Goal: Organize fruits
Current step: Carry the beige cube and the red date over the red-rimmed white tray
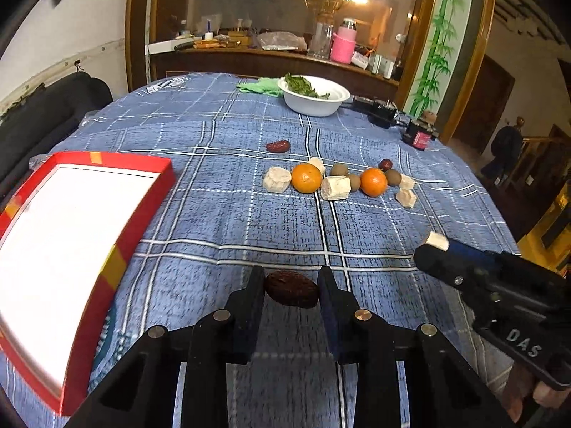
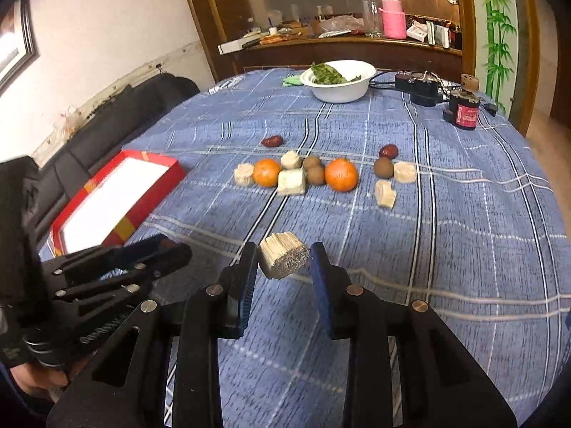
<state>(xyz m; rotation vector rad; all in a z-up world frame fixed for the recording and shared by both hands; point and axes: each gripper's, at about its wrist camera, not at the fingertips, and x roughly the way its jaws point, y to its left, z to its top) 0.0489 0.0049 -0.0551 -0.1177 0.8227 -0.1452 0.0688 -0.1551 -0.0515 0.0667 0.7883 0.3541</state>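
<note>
Above the tabletop (image 1: 249, 221), left hand-held gripper (image 1: 291, 290) clamps a red date (image 1: 291, 289), right hand-held gripper (image 2: 283, 260) a sugarcane chunk (image 2: 283, 259); lower both gently into the red box (image 1: 139, 199).

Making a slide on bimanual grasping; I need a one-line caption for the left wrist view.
Left gripper holds a dark date beside the red tray; right gripper carries a pale chunk.

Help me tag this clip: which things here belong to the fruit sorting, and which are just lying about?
Belongs to the job:
left gripper holding a date
right gripper holding a pale chunk
red tray
oranges
small brown fruits

Lying about:
white bowl of greens
green cloth
dark jar
black cables
</note>
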